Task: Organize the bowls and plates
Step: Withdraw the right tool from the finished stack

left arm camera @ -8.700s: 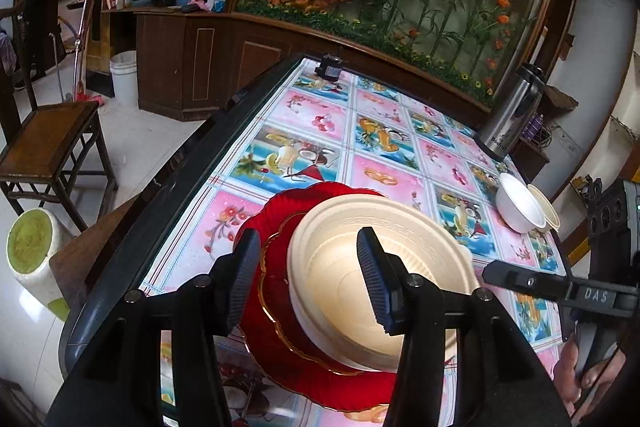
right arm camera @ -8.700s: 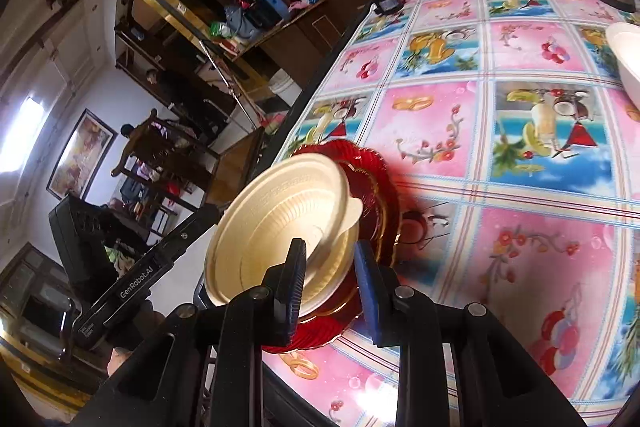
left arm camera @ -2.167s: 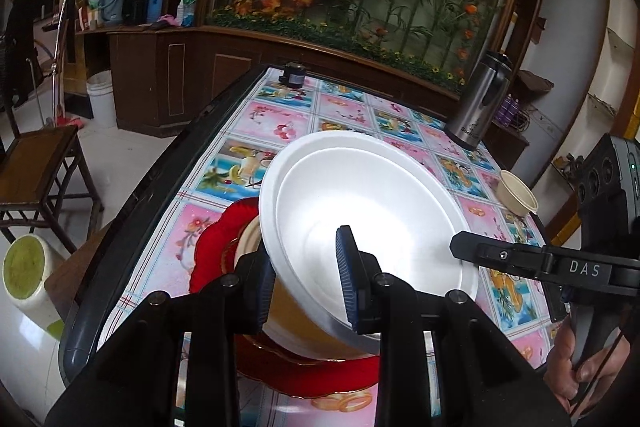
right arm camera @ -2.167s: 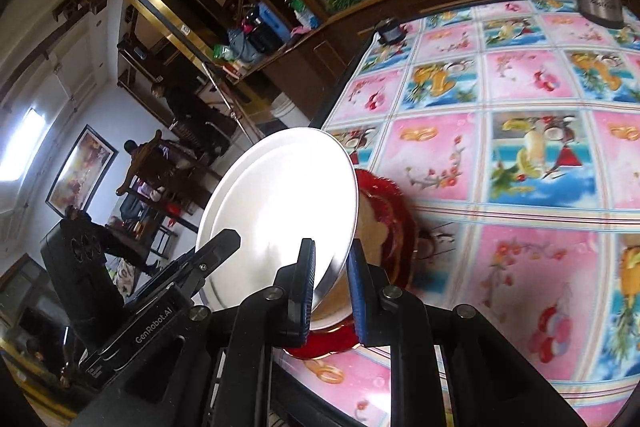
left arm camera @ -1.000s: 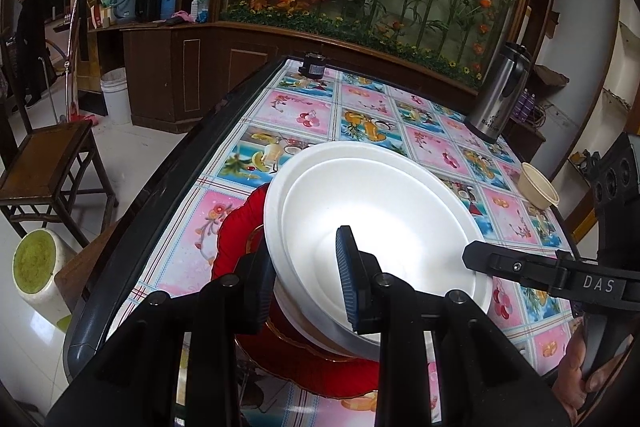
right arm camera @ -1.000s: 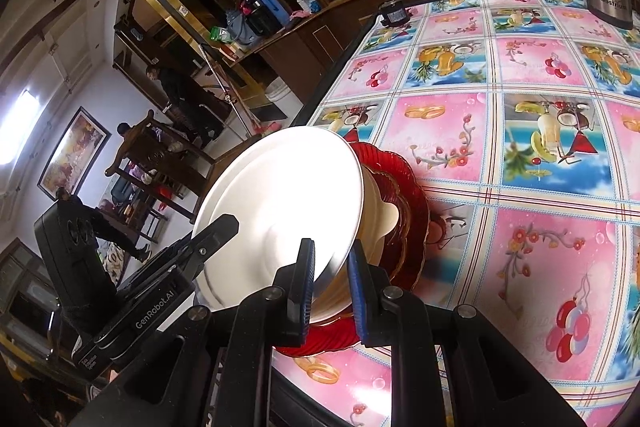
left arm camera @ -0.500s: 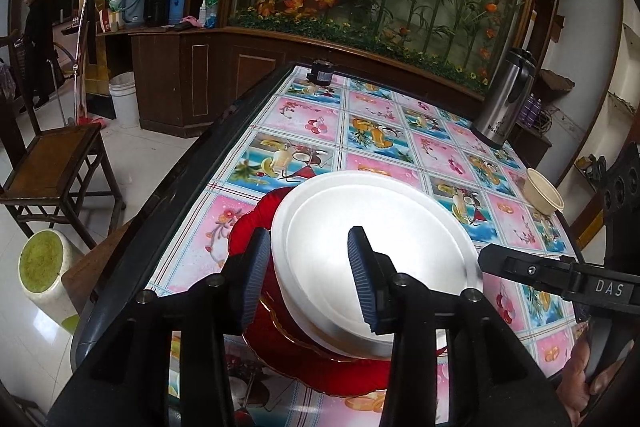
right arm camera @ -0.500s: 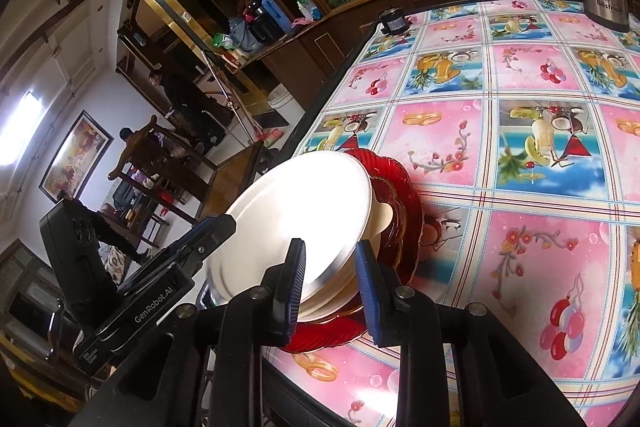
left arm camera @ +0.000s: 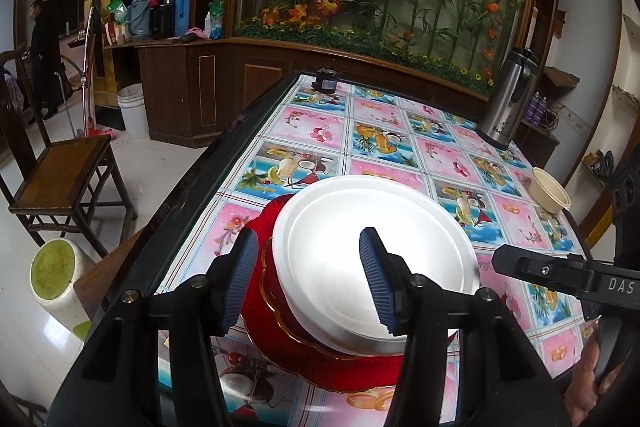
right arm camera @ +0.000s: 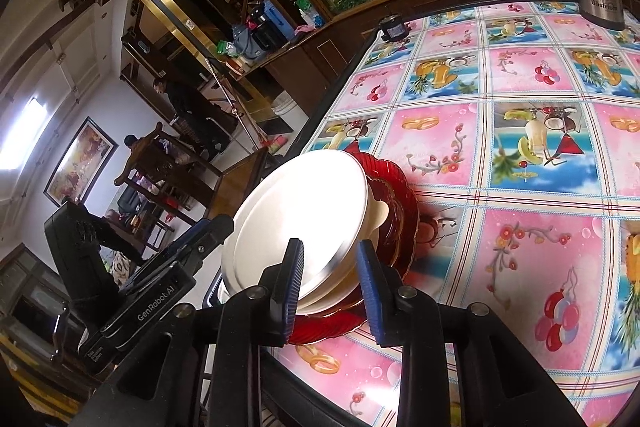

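White plate (left arm camera: 376,263) sits on the red plate stack (left arm camera: 320,359), centre frame, near the counter (left arm camera: 384,143) edge. Left gripper (left arm camera: 308,279) and right gripper (right arm camera: 330,283) fingers are spreading, no pinch evident. Advise withdrawing straight back, clear of the rim; small bowl (left arm camera: 550,191) at right remains.

"DAS" marks the right tool (left arm camera: 560,277), "GenRobot.AI" the left tool (right arm camera: 160,301), "Bastrium"-like lettering the steel flask (left arm camera: 506,99).

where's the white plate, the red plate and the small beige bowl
white plate (left arm camera: 368,239), left wrist view, centre of its flat top
red plate (left arm camera: 320,367), left wrist view, near rim
small beige bowl (left arm camera: 550,191), left wrist view, outer wall
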Demonstrator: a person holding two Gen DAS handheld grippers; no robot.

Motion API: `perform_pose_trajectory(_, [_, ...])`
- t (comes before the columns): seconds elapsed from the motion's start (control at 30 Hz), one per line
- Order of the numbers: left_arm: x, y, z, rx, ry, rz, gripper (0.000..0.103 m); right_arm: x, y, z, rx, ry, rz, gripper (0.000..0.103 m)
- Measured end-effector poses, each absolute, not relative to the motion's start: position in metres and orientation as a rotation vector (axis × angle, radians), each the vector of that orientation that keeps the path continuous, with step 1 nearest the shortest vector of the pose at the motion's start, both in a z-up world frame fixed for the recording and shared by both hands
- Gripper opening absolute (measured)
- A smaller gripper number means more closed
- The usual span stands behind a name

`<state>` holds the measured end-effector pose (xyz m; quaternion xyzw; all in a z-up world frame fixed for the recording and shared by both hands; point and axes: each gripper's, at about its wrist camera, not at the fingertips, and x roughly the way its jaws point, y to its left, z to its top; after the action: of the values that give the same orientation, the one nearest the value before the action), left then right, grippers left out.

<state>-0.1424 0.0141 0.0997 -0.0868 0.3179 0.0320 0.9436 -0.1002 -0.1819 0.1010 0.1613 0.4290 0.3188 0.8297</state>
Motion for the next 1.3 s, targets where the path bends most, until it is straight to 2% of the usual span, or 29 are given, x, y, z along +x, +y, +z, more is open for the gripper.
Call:
perform_pose_trajectory(0.13, [-0.146,0.009,0.102,-0.141,0.633,0.09,0.052,-0.104,-0.185,0.102,0.35,0.905,0.675,0.031])
perform_pose_trajectory(0.27, [-0.15,0.006,0.103,-0.116,0.617,0.111,0.062,-0.108,-0.19,0.103,0.358,0.893,0.677,0.036])
perform_pose_trajectory(1.13, [-0.161,-0.015,0.103,0.018,0.58,0.189,0.064,-0.122,-0.201,0.1,0.374,0.889,0.685,0.036])
perform_pose_trajectory(1.2, [-0.162,-0.017,0.104,0.026,0.579,0.192,0.065,-0.122,-0.203,0.1,0.375,0.888,0.684,0.037])
perform_pose_trajectory(1.3, [-0.162,-0.02,0.104,0.042,0.573,0.203,0.073,-0.123,-0.205,0.1,0.378,0.886,0.686,0.038])
